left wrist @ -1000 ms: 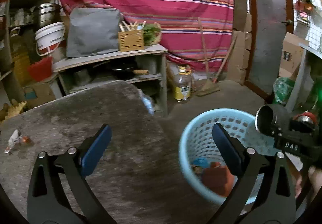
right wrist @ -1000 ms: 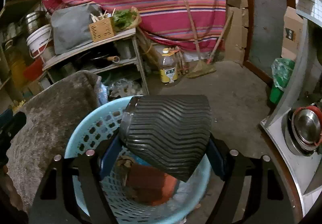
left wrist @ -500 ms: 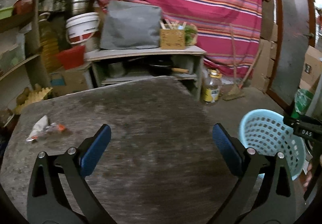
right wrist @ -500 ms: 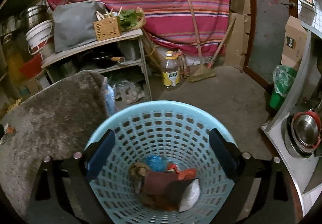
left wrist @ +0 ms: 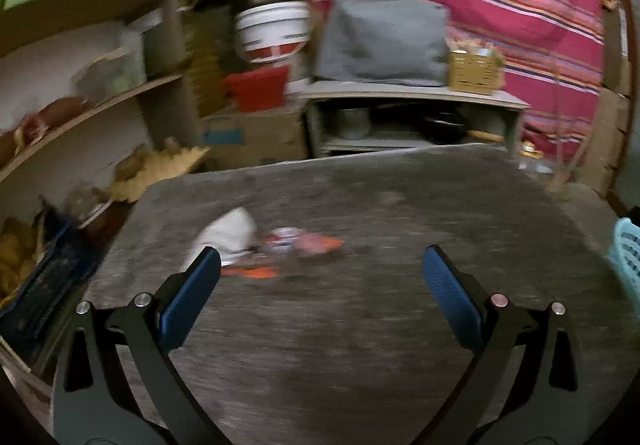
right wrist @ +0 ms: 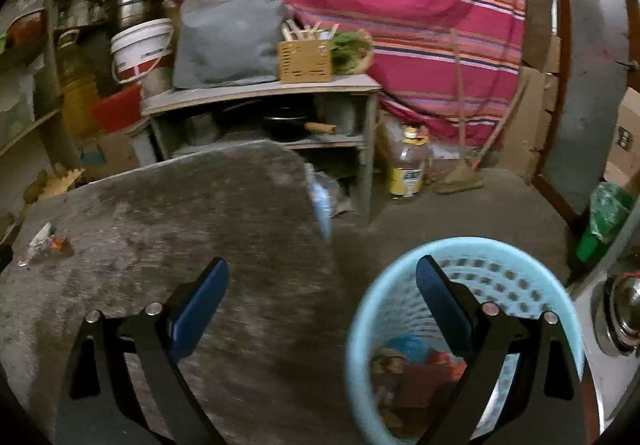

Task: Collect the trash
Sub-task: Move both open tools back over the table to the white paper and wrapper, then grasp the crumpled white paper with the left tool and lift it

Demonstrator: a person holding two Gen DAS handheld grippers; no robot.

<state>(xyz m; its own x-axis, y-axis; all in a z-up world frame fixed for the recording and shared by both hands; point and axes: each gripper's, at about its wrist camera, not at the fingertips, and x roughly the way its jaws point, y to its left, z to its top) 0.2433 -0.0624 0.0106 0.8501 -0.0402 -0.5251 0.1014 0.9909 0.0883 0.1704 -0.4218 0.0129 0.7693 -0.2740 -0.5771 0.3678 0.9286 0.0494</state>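
The trash left to be collected is a small cluster of wrappers (left wrist: 264, 245) lying flat on the grey desk (left wrist: 380, 325), just ahead of the left gripper (left wrist: 320, 277) and toward its left finger; from the right gripper (right wrist: 322, 285) it is seen well off to the left, near the desk's far edge. It is judged to be very light, thin and crumpled, so it should yield and collapse under the fingers and could slide on the desk; a hold across the bulkier white end, pinched low against the surface, is probably safest. It appears as a white crumpled piece joined to pink, red and orange scraps, blurred in the left view. Both pairs of fingers are spread wide and hold nothing. The blue basket (right wrist: 400, 285), already holding trash, sits under the right gripper's right finger.
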